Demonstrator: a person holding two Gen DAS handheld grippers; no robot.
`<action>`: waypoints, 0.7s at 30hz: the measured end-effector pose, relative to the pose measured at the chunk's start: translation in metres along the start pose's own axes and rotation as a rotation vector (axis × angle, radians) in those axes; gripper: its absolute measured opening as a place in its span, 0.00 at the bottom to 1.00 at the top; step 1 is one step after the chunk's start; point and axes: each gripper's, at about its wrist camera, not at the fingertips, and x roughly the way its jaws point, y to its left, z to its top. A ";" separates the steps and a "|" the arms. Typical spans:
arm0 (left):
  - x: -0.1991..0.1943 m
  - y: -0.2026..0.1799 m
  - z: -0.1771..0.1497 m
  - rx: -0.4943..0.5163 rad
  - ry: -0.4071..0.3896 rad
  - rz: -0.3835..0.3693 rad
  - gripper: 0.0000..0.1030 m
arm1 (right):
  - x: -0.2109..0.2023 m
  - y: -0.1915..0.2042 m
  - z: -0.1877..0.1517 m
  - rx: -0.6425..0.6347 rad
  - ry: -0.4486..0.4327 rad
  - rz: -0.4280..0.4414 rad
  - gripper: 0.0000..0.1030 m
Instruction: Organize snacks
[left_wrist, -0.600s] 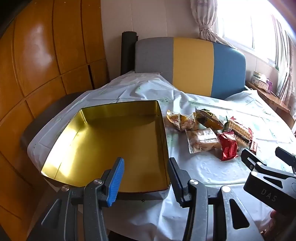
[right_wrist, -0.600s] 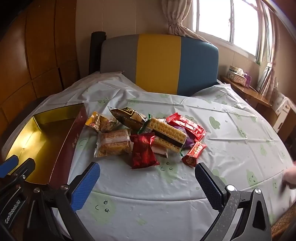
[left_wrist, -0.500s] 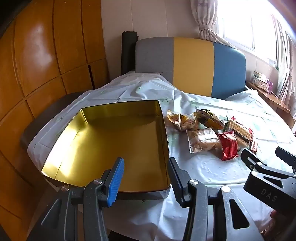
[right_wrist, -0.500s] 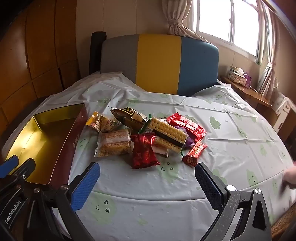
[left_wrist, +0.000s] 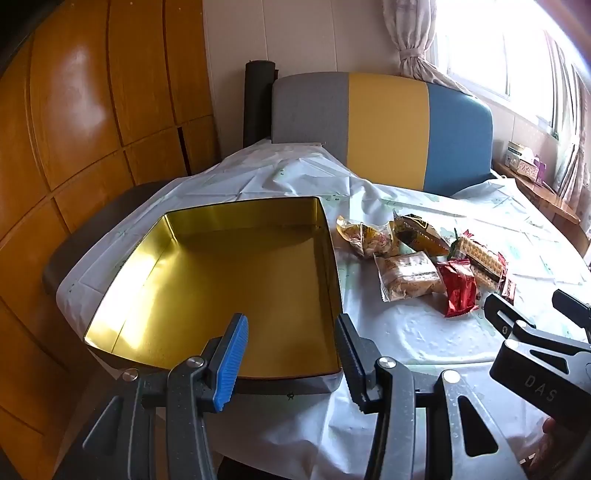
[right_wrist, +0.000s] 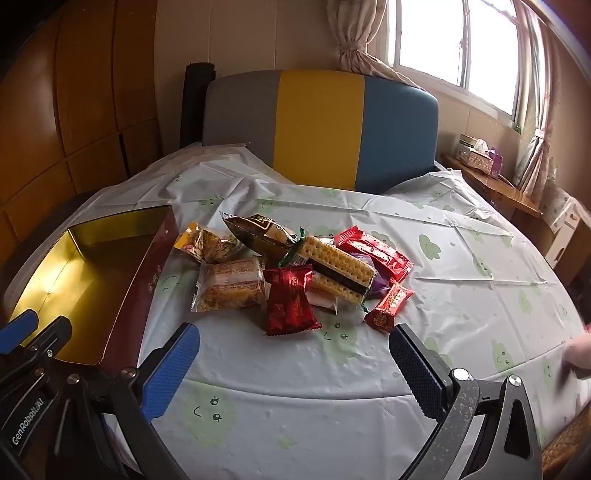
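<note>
An empty gold-lined tin (left_wrist: 221, 280) sits at the table's left edge; its dark red outer wall (right_wrist: 136, 280) shows in the right wrist view. To its right lies a pile of wrapped snacks: a bread cake pack (right_wrist: 231, 284), a small red packet (right_wrist: 291, 299), a cracker pack (right_wrist: 336, 264), a yellow packet (right_wrist: 208, 243), a brown packet (right_wrist: 262, 229), a long red packet (right_wrist: 373, 251) and a small red candy (right_wrist: 389, 306). My left gripper (left_wrist: 291, 350) hovers open over the tin's near right corner, holding nothing. My right gripper (right_wrist: 291, 354) stands wide open just short of the pile, empty.
A white tablecloth (right_wrist: 461, 280) with green faces covers the round table. A grey, yellow and blue chair back (right_wrist: 317, 125) stands behind it. Wooden panels (left_wrist: 92, 110) line the left. A person's fingers (right_wrist: 580, 354) rest at the table's right edge.
</note>
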 end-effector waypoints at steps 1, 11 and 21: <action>0.000 0.000 0.000 0.000 -0.001 0.001 0.48 | 0.000 0.000 0.000 -0.001 0.000 0.001 1.00; -0.002 0.000 -0.001 -0.002 0.002 0.002 0.48 | -0.002 0.001 0.001 -0.004 -0.004 -0.001 1.00; -0.002 0.001 -0.002 0.000 0.002 0.001 0.48 | -0.002 0.002 0.002 -0.004 -0.003 -0.001 1.00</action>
